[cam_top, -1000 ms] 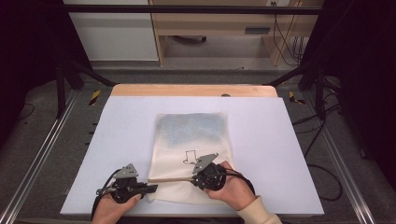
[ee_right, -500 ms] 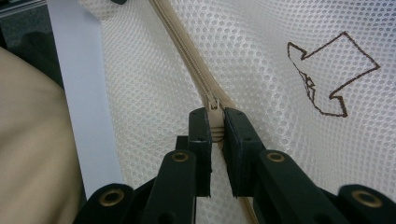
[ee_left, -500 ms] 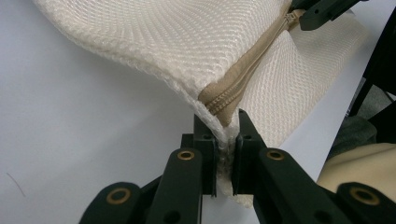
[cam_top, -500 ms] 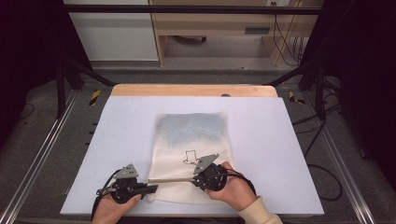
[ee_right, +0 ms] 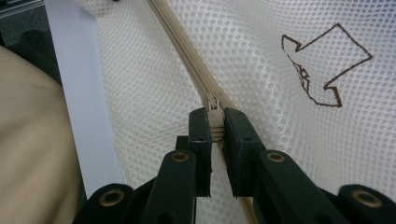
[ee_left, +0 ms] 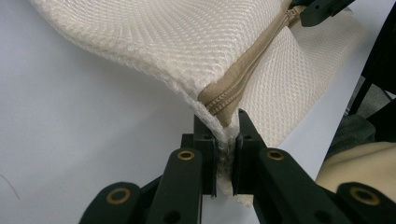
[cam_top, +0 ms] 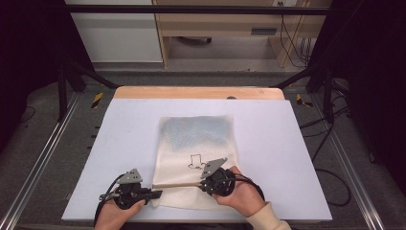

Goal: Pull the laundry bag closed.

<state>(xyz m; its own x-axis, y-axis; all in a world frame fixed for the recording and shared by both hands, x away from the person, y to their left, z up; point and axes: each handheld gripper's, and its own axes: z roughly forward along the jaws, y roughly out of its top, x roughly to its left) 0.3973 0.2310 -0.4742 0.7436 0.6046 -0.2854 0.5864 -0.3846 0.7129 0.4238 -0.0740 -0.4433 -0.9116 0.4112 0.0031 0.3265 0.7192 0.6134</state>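
A cream mesh bag lies flat on the white table, with a beige zipper across its near end and a brown outline drawing on top. My left gripper is shut on the bag's near left corner, right where the zipper ends. At the other end of the closed stretch, my right gripper is shut on the zipper pull. The zipper tape runs away from it across the mesh, and the drawing sits off to one side.
The white table top has a wooden strip along its far edge. Black frame legs and metal rails stand on both sides. Cables lie on the floor at the right.
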